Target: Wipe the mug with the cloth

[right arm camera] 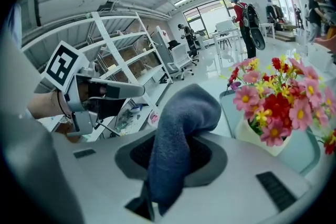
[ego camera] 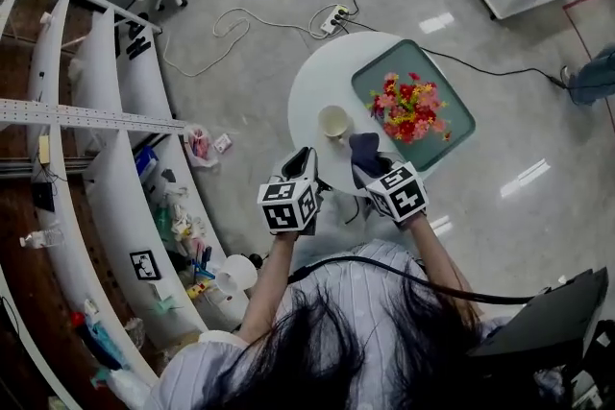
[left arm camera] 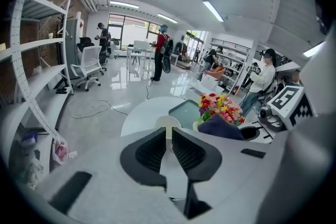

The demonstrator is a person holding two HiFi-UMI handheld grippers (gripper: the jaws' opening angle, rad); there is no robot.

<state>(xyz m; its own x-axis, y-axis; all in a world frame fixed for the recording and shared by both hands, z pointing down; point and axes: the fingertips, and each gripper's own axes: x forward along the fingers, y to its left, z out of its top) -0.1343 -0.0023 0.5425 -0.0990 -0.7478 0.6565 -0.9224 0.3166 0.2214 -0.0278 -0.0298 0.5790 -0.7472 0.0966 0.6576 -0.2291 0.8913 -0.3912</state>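
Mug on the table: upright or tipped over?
Upright. In the head view the mug stands on the round white table, its open mouth facing up toward the camera.

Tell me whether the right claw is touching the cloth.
Touching. In the right gripper view the right claw is shut on the cloth, which bulges out past its jaws.

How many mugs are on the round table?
1. The mug stands on the round table, just left of the green tray with the flowers. Part of the table's near edge is out of sight, so another could be hidden there.
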